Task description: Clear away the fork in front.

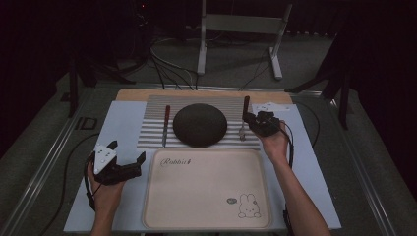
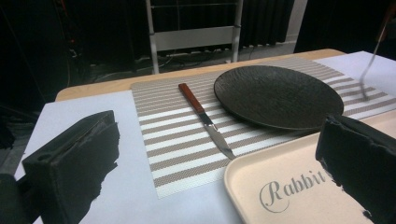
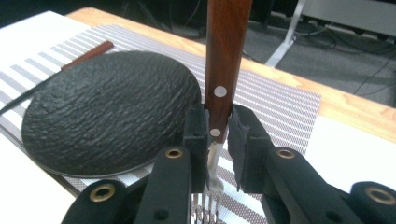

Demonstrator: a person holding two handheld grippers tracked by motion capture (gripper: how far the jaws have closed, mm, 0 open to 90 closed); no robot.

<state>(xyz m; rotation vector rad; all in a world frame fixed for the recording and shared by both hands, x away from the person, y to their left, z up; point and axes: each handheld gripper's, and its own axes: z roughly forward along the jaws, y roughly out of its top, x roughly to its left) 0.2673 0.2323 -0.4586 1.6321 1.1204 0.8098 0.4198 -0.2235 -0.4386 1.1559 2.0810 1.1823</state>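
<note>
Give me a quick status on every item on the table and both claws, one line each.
Left claw: open, holding nothing, beside the tray's left edge.
Right claw: shut on the fork's wooden handle.
Fork: gripped, handle raised, tines down at the placemat.
Knife: lying flat on the placemat, left of the plate, untouched.
Plate: empty, resting on the placemat.
Tray: empty, flat on the table.
Placemat: flat under plate and knife.

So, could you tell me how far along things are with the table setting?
Nothing is on the tray yet. The right gripper is shut on the fork beside the plate. The knife and plate still lie on the striped mat; the left gripper is open.
</note>
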